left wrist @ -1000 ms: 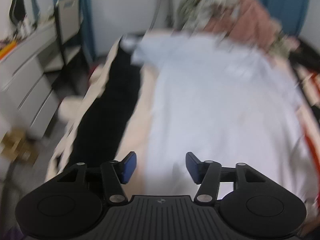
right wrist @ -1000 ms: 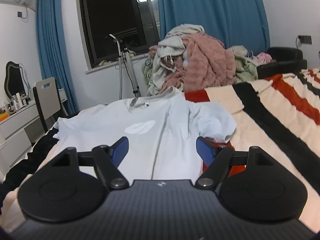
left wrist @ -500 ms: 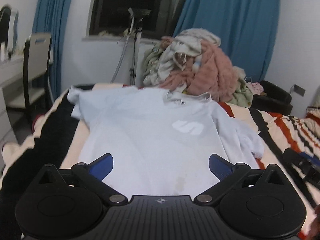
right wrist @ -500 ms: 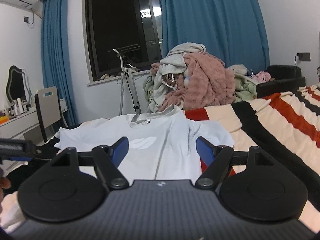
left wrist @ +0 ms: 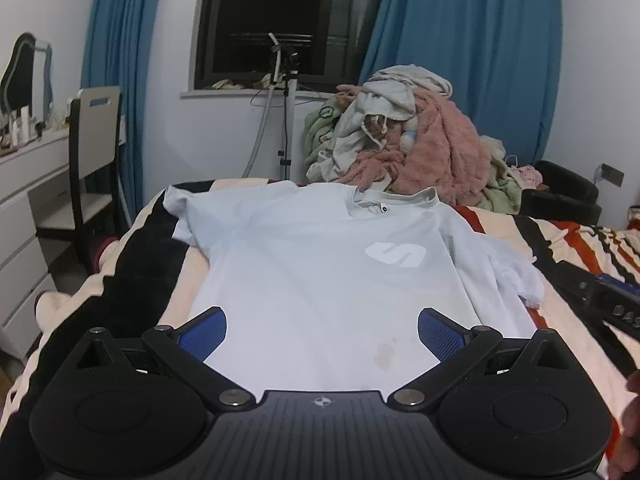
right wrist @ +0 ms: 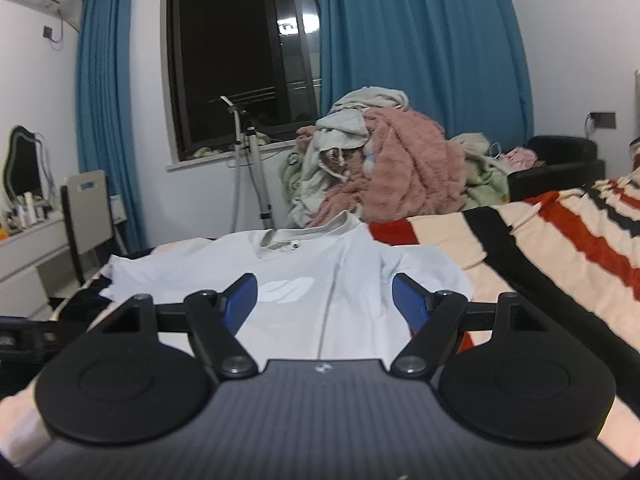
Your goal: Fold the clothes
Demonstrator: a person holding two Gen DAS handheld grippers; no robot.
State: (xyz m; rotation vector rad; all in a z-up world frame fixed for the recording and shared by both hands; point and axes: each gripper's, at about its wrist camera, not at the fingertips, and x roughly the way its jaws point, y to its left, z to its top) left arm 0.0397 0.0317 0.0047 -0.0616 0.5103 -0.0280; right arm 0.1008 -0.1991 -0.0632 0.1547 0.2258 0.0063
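A pale blue T-shirt (left wrist: 320, 280) with a white logo (left wrist: 394, 255) lies spread flat, front up, on the striped bed, its collar (left wrist: 394, 202) at the far end. The same T-shirt (right wrist: 320, 280) shows in the right wrist view, its right sleeve (right wrist: 432, 272) bunched. My left gripper (left wrist: 322, 330) hovers over the shirt's near hem, wide open, holding nothing. My right gripper (right wrist: 324, 298) hangs low over the shirt's right side, open and empty. A brown stain (left wrist: 385, 354) marks the cloth near the hem.
A heap of clothes with a pink fleece (left wrist: 432, 152) is piled past the collar. The striped blanket (right wrist: 560, 248) covers the bed to the right. A chair (left wrist: 94, 152), a white dresser (left wrist: 24, 200) and a stand (left wrist: 286, 120) are at the left. A black armchair (left wrist: 560, 192) is far right.
My left gripper has tilted up from looking down on the shirt to a level view along it, and its jaws have spread wider. The right gripper rose slightly and stayed open.
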